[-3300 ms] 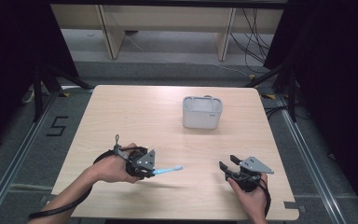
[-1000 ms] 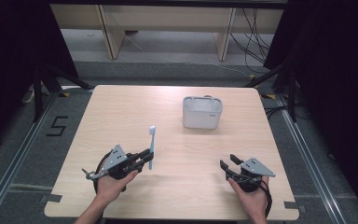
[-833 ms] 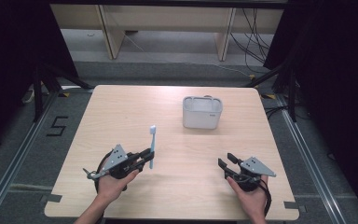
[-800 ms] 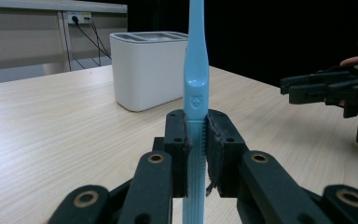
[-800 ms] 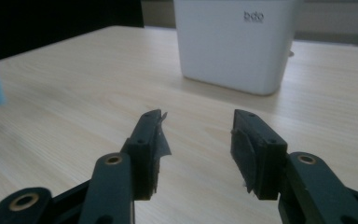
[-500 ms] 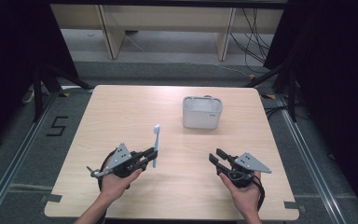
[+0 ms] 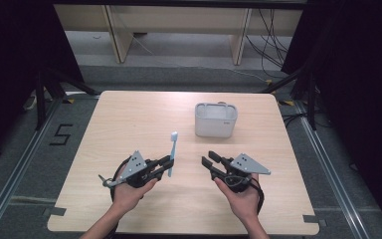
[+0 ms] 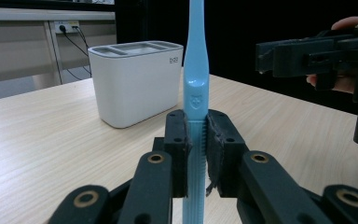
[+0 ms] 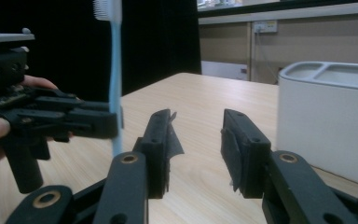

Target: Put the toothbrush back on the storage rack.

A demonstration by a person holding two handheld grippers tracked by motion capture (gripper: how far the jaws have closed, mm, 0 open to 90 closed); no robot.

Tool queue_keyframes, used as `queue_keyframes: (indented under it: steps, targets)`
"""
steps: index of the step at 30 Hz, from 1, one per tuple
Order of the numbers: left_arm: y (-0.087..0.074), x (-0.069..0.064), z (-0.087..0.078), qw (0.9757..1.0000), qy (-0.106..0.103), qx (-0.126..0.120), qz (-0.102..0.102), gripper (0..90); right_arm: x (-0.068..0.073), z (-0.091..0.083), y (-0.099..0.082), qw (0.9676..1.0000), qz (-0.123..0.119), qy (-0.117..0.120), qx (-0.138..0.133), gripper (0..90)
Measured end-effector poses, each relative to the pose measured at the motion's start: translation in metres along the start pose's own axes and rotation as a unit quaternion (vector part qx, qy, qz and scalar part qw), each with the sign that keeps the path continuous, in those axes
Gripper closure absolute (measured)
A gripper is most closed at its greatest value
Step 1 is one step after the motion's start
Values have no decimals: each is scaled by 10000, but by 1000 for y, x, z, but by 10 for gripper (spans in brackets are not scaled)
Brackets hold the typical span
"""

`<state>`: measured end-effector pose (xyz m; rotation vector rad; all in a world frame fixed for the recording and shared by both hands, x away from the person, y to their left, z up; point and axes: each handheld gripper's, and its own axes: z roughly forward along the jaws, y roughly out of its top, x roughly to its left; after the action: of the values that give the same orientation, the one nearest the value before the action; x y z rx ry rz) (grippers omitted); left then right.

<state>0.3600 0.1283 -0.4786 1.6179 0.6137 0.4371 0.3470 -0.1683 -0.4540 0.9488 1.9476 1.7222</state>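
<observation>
Left gripper view has the left tool (image 8: 196,140) pinching the blue toothbrush (image 8: 196,88) low on its handle, so (the right tool (image 9: 198,140) spread, nearby) it could pivot or slip.

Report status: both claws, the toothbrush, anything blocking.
Left claw shut on blue toothbrush, held upright. Right claw open, empty. White holder beyond, path clear.

The toothbrush (image 8: 196,70) head runs off the left gripper view's top edge; its handle's foot is cut off below
</observation>
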Motion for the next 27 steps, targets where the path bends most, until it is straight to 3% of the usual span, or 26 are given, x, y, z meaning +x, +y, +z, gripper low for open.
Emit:
queue_keyframes:
  steps: [4, 5, 6, 13, 16, 21, 27]
  targets:
    - [2, -3, 4, 10000, -38, 20, 30, 784, 8, 10, 6, 9997, 65, 224, -39, 675]
    - [2, -4, 5, 10000, -33, 15, 15, 784, 10, 11, 7, 9996, 145, 254, -50, 678]
    - [2, -4, 7, 10000, -61, -30, 16, 784, 10, 14, 9, 9995, 31, 268, -148, 679]
    - [6, -8, 13, 10000, -51, 53, 55, 784, 21, 23, 19, 9990, 113, 399, -158, 675]
    - [7, -9, 15, 9999, -58, 61, 61, 784, 22, 27, 23, 9991, -7, 376, -204, 674]
    - [9, -13, 19, 9999, -64, 46, 71, 784, 25, 30, 27, 9988, 198, 394, -234, 666]
    - [9, -15, 23, 10000, -58, 38, 46, 784, 23, 32, 27, 9990, 91, 346, -253, 666]
